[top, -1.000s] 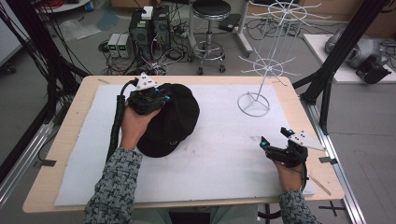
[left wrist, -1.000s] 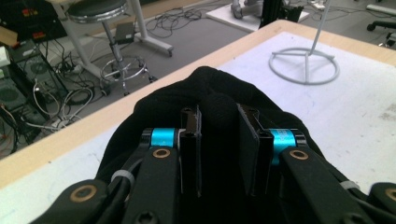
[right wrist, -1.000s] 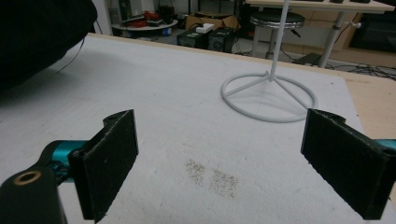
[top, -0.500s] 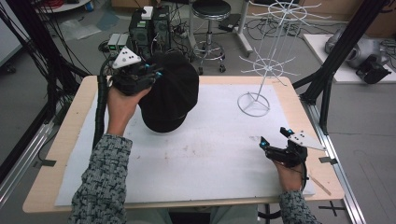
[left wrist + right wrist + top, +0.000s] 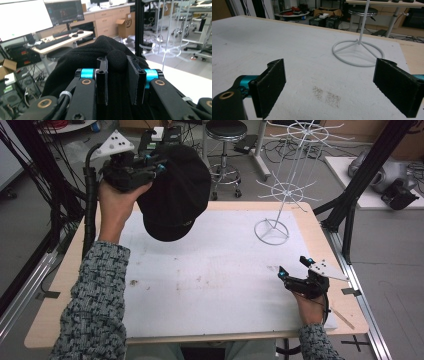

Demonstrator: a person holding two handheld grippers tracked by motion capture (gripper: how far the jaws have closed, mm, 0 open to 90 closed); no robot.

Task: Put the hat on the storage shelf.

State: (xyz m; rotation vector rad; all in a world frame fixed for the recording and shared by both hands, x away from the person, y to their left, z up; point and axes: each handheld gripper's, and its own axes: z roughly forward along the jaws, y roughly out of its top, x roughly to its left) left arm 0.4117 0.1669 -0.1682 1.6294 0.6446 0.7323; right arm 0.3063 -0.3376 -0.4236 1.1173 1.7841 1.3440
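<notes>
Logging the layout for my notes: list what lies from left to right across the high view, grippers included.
left gripper clamped on the black cap → white wire rack on its ring base → right gripper, jaws spread, low over the white mat.

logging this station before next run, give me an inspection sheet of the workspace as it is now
Surface: white mat on a wooden table, with brownish specks and smudges near the middle.
Job's things: black cap held in the air above the far left of the mat; white wire rack standing on its ring base at far right.
Clutter: nothing seen on the mat.
Grippers: left gripper shut on a fold of the cap; right gripper open, low over the near right of the mat.
Cables: black cable trailing down from the left gripper.
Surroundings: stool behind the table, monitors and a desk in the left gripper view.
</notes>
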